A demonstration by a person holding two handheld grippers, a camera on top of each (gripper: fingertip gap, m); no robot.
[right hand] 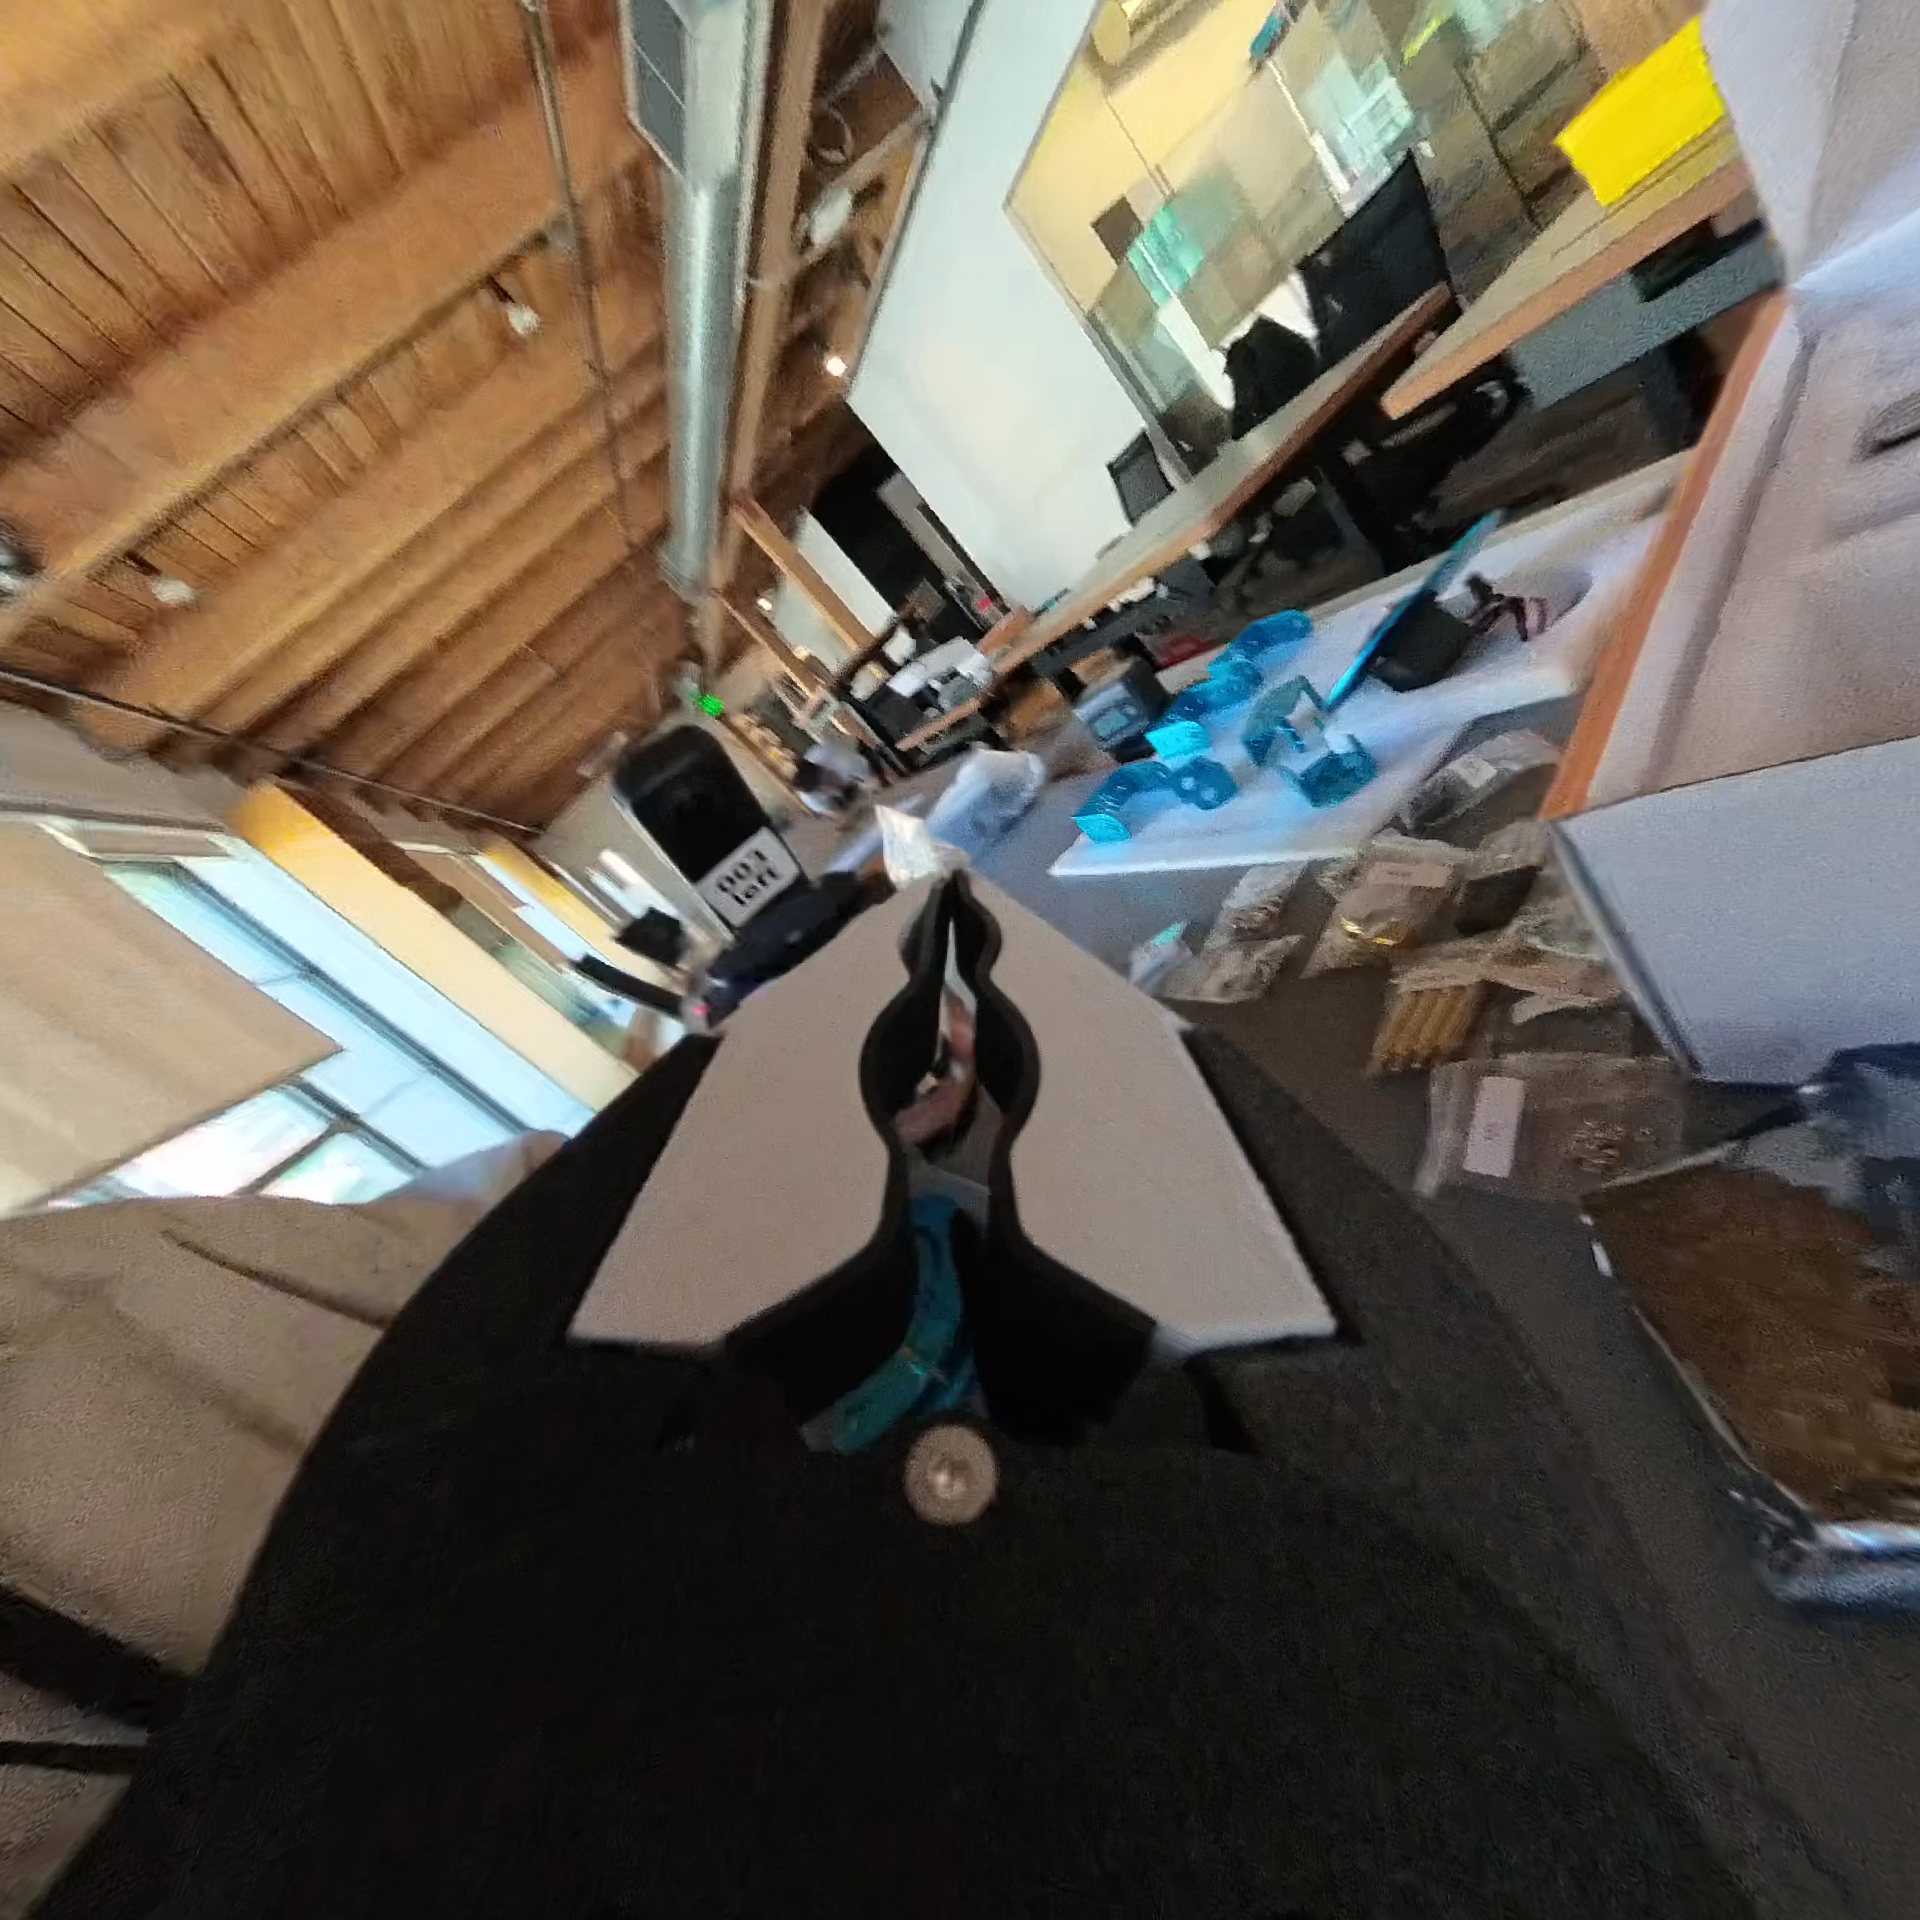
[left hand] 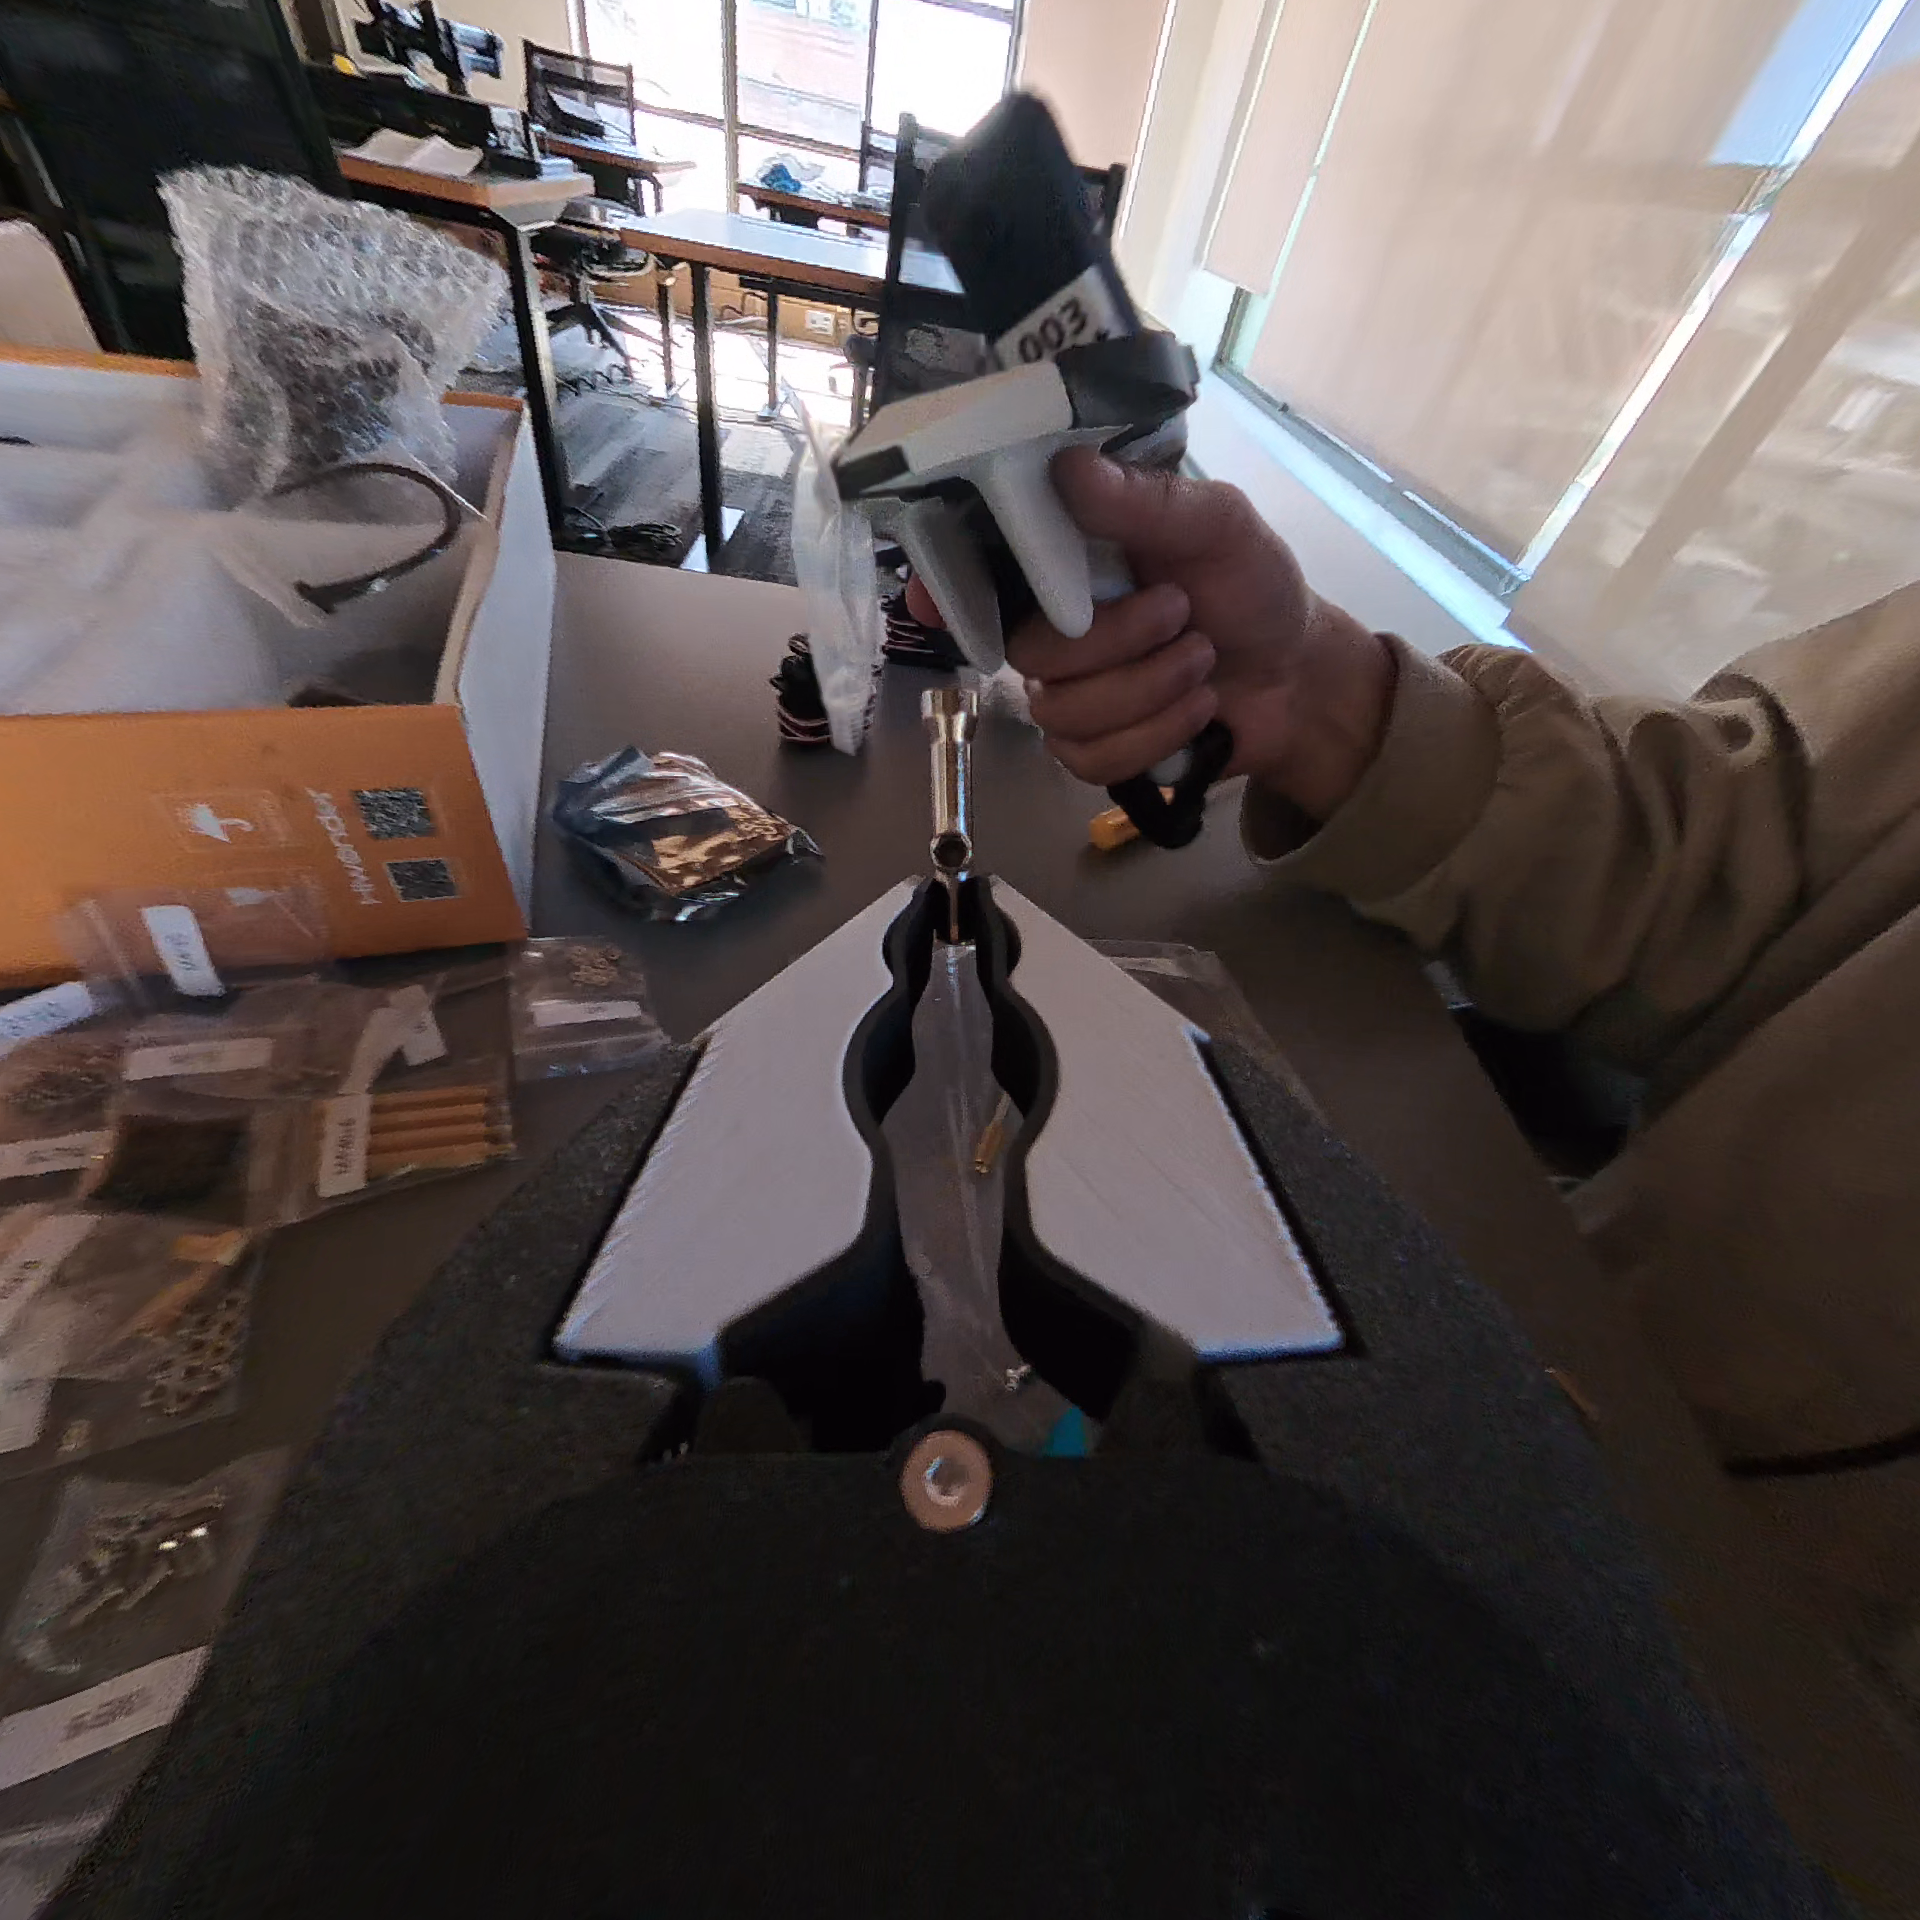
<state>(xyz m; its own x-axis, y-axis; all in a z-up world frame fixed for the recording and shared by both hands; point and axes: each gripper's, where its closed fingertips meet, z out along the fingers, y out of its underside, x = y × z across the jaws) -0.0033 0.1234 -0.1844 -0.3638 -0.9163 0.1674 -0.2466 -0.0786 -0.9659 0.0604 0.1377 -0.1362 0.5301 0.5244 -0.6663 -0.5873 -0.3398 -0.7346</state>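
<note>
My left gripper [left hand: 951,902] is shut on the lower end of a shiny metal socket tool [left hand: 948,774], which stands up past the fingertips over the grey table [left hand: 665,644]. A clear bag with a brass piece lies under its fingers. A hand holds my right gripper [left hand: 854,486] above and behind the tool, tilted. It pinches a clear plastic bag [left hand: 831,603] that hangs down. In the right wrist view the right gripper [right hand: 951,891] is shut with crumpled clear plastic [right hand: 912,840] at its tips. The left gripper's camera head [right hand: 694,821] shows behind it.
An orange box [left hand: 260,821], bubble wrap [left hand: 312,301] and several small bags of hardware [left hand: 208,1091] crowd the left of the table. A dark foil bag [left hand: 675,821] lies mid-table. A white tray [right hand: 1434,727] holds several blue parts [right hand: 1195,738]. A beige sleeve [left hand: 1558,831] reaches in from the right.
</note>
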